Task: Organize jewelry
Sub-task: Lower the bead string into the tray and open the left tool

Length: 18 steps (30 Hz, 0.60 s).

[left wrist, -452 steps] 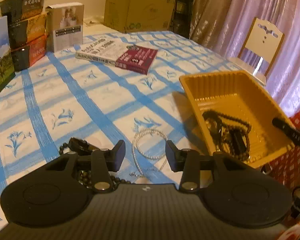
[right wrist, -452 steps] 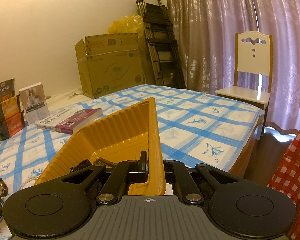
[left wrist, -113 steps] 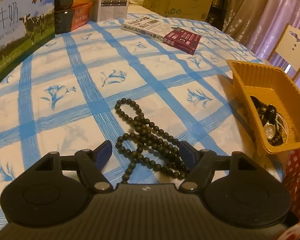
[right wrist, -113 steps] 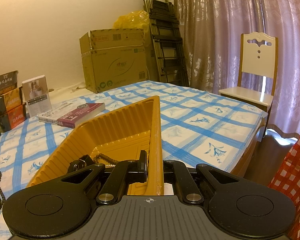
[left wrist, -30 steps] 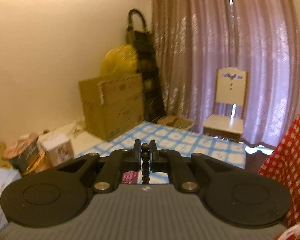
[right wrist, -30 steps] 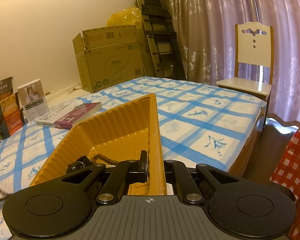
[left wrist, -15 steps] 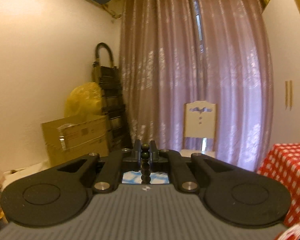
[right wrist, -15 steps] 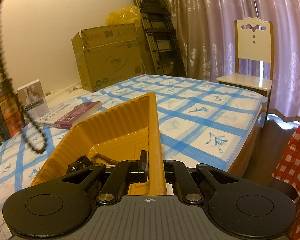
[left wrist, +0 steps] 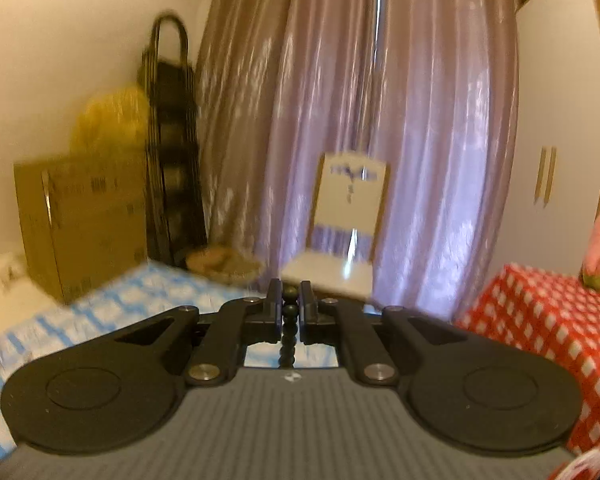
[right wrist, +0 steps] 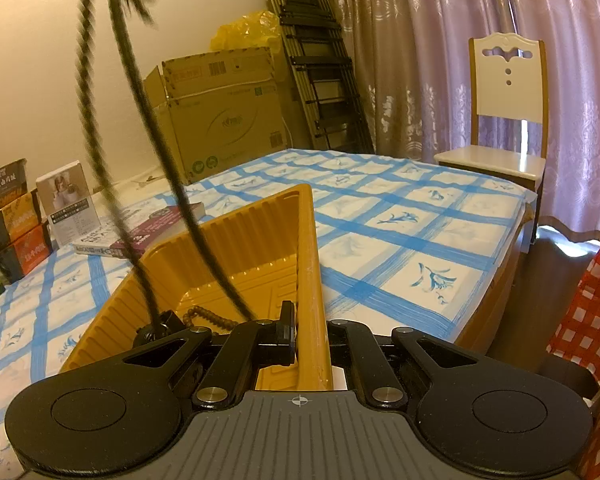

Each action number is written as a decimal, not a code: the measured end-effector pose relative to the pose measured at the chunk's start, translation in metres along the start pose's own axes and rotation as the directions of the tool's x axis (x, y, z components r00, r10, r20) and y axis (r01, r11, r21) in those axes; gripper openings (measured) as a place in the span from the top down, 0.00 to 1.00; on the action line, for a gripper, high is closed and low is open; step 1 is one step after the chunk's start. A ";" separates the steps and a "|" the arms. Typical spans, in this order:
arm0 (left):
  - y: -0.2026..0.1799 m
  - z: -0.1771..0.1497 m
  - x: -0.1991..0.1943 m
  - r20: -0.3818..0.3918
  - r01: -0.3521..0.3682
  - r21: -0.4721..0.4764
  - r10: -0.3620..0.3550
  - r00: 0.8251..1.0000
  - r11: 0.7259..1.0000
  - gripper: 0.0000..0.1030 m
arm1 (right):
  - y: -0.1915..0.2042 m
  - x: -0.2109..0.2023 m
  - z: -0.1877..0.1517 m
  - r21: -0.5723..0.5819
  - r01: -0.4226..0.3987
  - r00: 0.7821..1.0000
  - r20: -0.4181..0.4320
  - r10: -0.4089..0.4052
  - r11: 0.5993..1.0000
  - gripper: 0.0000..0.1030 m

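My left gripper (left wrist: 289, 304) is shut on a strand of dark round beads (left wrist: 288, 330), held high in the air. In the right wrist view the same dark bead necklace (right wrist: 168, 168) hangs blurred in long loops from the top of the picture down into the yellow ribbed tray (right wrist: 236, 256). Its lower ends reach the tray's floor beside a brown bead string (right wrist: 210, 318) and a dark piece (right wrist: 156, 330). My right gripper (right wrist: 310, 336) is shut on the tray's near right wall.
The tray sits on a blue-and-white checked cloth (right wrist: 400, 224). Books (right wrist: 140, 236) and stacked boxes (right wrist: 12, 220) stand at the left. A cardboard box (right wrist: 228, 116), folded ladder (right wrist: 320, 80) and white chair (right wrist: 504, 120) lie beyond. A red checked cloth (left wrist: 540, 320) is at the right.
The left gripper swung right with the beads; its view tipped down so the table shows again. In the right wrist view the hanging necklace moved from the left edge to over the tray.
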<state>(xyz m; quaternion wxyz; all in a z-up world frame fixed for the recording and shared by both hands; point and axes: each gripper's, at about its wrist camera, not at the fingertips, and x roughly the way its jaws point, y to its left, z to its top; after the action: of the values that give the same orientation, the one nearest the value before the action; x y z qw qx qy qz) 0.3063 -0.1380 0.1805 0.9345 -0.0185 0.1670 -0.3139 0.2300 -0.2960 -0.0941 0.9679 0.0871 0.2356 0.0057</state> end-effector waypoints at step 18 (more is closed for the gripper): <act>0.041 -0.111 0.072 -0.306 -0.071 -0.115 0.032 0.951 0.991 0.70 | 0.001 -0.001 -0.004 -0.004 0.000 1.000 -0.005 0.000 1.000 0.94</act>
<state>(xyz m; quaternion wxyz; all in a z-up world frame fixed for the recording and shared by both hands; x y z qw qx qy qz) 0.3480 -0.1397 0.0486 0.9026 -0.0241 0.3282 -0.2774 0.2277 -0.2946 -0.0967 0.9675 0.0852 0.2380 0.0062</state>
